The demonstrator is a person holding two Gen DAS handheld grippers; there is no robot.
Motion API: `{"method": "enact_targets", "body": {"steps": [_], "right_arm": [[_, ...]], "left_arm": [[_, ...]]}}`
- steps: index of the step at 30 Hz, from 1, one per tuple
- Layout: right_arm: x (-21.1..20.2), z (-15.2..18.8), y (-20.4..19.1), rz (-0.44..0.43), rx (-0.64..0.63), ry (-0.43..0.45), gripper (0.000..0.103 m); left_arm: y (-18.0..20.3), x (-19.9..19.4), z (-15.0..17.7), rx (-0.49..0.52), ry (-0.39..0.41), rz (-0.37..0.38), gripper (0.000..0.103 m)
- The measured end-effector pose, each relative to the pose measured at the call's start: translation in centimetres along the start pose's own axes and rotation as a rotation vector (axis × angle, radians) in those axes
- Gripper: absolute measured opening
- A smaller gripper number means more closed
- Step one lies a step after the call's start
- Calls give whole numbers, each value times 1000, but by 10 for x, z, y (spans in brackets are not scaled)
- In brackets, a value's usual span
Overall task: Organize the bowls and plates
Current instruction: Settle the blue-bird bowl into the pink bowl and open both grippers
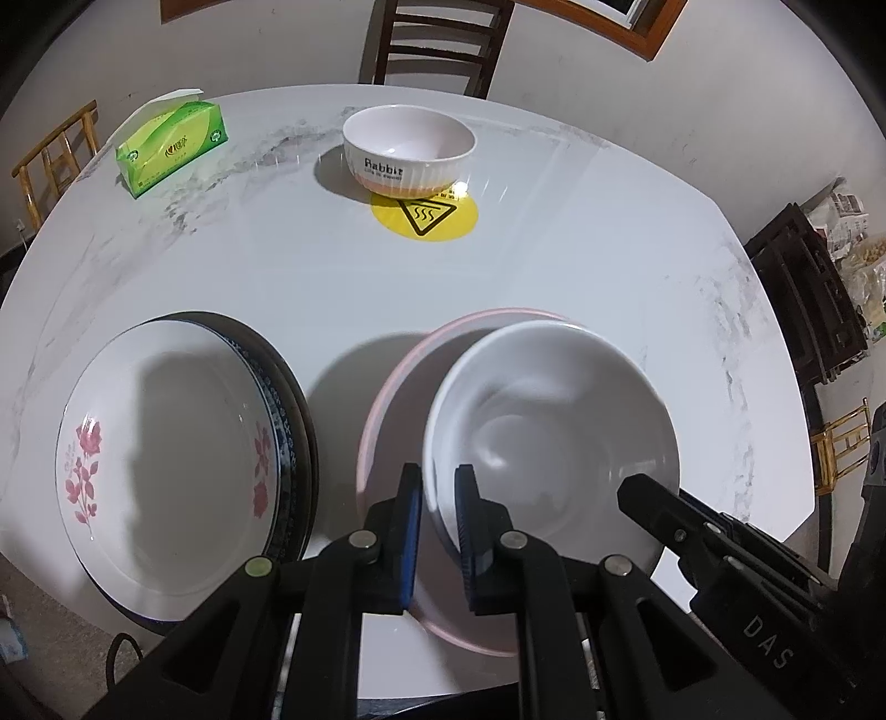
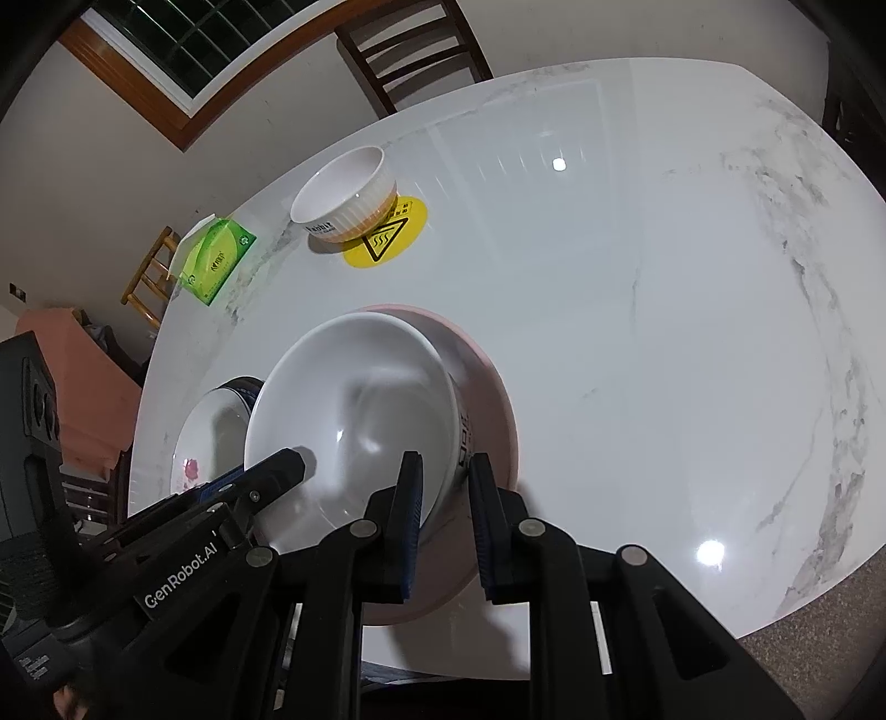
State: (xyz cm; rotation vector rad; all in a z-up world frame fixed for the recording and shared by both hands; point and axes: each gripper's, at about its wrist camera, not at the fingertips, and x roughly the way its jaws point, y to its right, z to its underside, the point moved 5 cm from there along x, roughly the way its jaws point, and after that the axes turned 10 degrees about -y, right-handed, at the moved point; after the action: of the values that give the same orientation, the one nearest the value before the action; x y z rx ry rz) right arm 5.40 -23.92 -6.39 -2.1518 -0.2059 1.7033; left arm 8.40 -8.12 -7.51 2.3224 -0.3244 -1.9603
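A white bowl (image 1: 554,432) (image 2: 354,410) sits inside a wider pink bowl (image 1: 387,410) (image 2: 487,421) at the table's near edge. My left gripper (image 1: 440,515) is shut on the white bowl's left rim, one finger inside and one outside. My right gripper (image 2: 446,498) is shut on its right rim the same way. A stack of plates (image 1: 166,471) (image 2: 216,421), the top one white with pink flowers, lies to the left. A ribbed white bowl marked "Rabbit" (image 1: 408,149) (image 2: 346,196) stands farther back.
A round white marble table (image 1: 554,266) (image 2: 637,332) carries everything. A yellow hot-surface sticker (image 1: 426,216) (image 2: 387,232) lies by the ribbed bowl. A green tissue box (image 1: 171,144) (image 2: 216,260) sits at the far left. A dark wooden chair (image 1: 437,44) stands behind the table.
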Motion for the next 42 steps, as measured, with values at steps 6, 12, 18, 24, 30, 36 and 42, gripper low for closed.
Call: {"method": "enact_targets", "body": {"steps": [6,12,18,24,30,36,42], "right_arm": [[2,0,-2,10,-9,3,18],[3,0,-3,32,-23,1,18],[3,1,-4,57,-45,2,19],[3,1,-3,48,-39,4,19],[2,2,-3,52,-46,2,20],[0,2,-4,52,-47,5,23],[-4,1,-4,45,-48,17,25]], "left_arm": [[2,4,1,3,-11,-11,13],[4,5,1,8,-10,-20,13],[3,5,1,8,-10,-21,13],[3,6,1,14,-5,-25,13],[4,7,2,20,1,-34,13],[6,5,3,33,15,-55,15],[7,-2,1,48,45,-68,15]]}}
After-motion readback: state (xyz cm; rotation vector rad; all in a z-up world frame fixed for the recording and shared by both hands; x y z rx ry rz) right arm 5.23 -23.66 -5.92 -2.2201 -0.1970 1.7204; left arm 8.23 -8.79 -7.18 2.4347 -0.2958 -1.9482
